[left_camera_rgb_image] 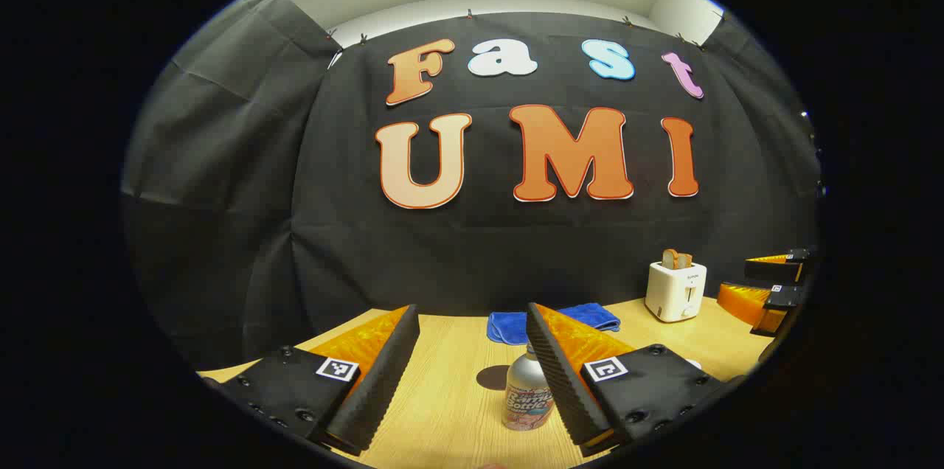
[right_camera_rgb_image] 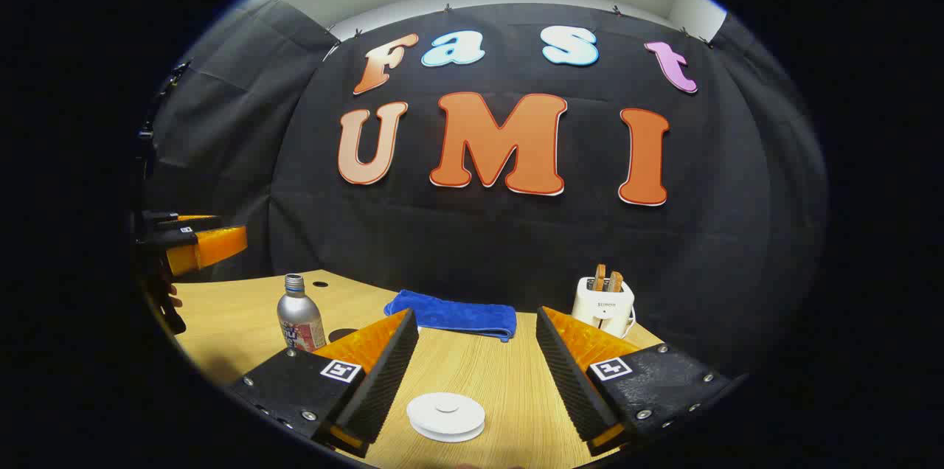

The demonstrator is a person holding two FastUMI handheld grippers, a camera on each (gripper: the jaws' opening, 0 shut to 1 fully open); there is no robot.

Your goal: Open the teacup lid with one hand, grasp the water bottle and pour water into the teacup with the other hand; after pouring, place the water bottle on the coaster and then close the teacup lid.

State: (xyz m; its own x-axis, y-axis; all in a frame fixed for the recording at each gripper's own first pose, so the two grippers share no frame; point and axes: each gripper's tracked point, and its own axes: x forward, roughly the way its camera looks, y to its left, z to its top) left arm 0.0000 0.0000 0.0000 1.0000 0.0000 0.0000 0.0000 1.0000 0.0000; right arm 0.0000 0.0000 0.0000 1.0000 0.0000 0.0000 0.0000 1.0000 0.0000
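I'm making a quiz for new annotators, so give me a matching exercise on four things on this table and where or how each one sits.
Things:
1. water bottle
2. blue cloth
3. toaster
4. white teacup lid

States:
A. holds bread slices in its slots
B. lies between the right gripper's open fingers
C. stands upright with its cap on
D. lies folded by the back wall

Pairs: 1-C, 2-D, 3-A, 4-B
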